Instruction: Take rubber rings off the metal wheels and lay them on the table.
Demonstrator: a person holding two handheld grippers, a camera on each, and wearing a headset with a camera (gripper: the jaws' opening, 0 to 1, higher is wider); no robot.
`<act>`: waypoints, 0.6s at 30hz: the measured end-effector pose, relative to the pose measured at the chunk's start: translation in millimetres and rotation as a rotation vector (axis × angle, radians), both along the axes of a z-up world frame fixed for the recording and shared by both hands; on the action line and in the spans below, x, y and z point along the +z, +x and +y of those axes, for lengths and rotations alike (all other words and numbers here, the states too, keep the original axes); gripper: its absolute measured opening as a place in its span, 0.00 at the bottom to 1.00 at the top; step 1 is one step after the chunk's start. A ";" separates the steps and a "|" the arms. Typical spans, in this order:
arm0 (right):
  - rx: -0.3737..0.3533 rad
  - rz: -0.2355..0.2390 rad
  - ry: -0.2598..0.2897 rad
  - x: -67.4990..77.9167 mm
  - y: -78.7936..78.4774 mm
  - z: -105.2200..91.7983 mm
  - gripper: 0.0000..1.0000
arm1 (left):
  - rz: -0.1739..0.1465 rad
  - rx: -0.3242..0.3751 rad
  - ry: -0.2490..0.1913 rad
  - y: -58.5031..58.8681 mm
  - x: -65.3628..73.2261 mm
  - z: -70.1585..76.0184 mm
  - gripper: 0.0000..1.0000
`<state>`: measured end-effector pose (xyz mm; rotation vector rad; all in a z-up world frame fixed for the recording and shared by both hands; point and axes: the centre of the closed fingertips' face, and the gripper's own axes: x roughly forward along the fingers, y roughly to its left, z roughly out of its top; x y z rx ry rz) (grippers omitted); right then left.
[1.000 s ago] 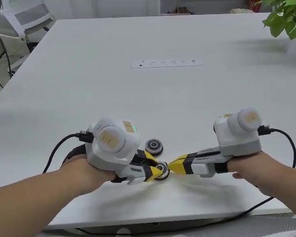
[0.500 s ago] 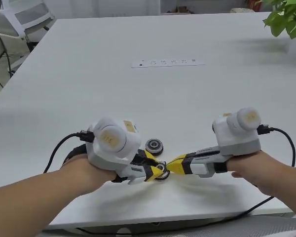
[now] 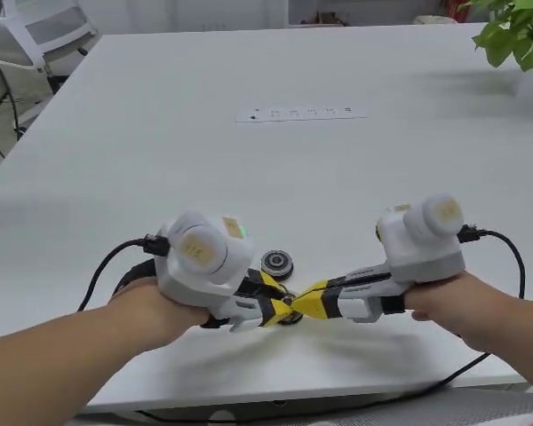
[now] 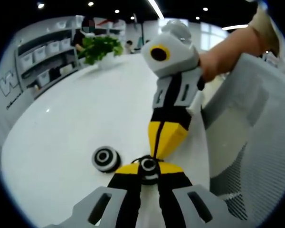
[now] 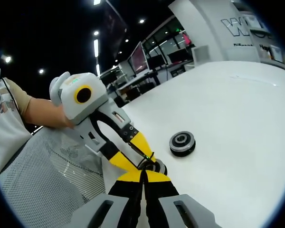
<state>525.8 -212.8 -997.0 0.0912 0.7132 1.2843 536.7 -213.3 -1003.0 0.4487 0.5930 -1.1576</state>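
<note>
My left gripper (image 3: 282, 308) is shut on a small metal wheel (image 4: 148, 167) with a black rubber ring, holding it just above the table's near edge. The right gripper (image 3: 304, 302) meets it tip to tip from the right. Its yellow jaws are closed together at the wheel's rim (image 5: 156, 167), pinching the edge of the rubber ring (image 4: 143, 158). In the right gripper view the left gripper (image 5: 141, 153) comes in from the left, above my right gripper (image 5: 143, 175). A second wheel (image 3: 276, 263) with its ring on lies flat on the table just behind the grippers.
The white table (image 3: 249, 169) stretches far ahead, with a flat strip of sockets (image 3: 300, 114) at its middle. A green plant (image 3: 515, 35) stands at the back right. An office chair (image 3: 44, 35) is at the back left. Cables trail from both grippers.
The right gripper has moved slightly left and closed in on the wheel held by the left gripper. The left gripper and the second wheel have stayed put.
</note>
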 end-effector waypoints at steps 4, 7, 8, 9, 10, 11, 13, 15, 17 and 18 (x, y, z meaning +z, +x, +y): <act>-0.029 -0.014 0.006 4.3 4.4 -2.7 0.00 | -0.001 -0.001 -0.002 -0.2 0.2 -0.2 0.13; -0.032 -0.023 0.000 4.3 3.7 -2.3 0.00 | -0.003 -0.001 -0.004 0.0 0.2 -0.5 0.13; -0.029 -0.024 -0.004 3.7 2.5 -1.8 0.00 | -0.005 -0.002 -0.005 0.0 0.2 -0.6 0.13; -0.023 -0.031 -0.014 2.5 0.4 -2.0 0.00 | -0.003 -0.001 -0.007 0.1 0.4 -0.6 0.13; -0.022 -0.035 -0.017 2.2 0.3 -2.0 0.00 | -0.002 0.000 -0.009 0.1 0.5 -0.7 0.13; -0.022 -0.035 -0.017 2.5 0.2 -2.6 0.00 | -0.001 -0.001 -0.011 0.2 0.5 -0.6 0.13; -0.024 -0.034 -0.015 2.6 1.7 -3.3 0.00 | 0.000 -0.001 -0.014 0.4 0.7 -0.7 0.13; -0.021 -0.038 -0.017 2.6 2.1 -2.4 0.00 | 0.000 -0.002 -0.014 0.3 0.9 -0.9 0.13; -0.018 -0.043 -0.020 2.2 2.8 -3.2 0.00 | -0.003 -0.004 -0.012 0.4 0.9 -1.2 0.13; -0.017 -0.043 -0.020 1.9 3.6 -3.7 0.00 | -0.003 -0.006 -0.012 0.4 0.9 -1.5 0.14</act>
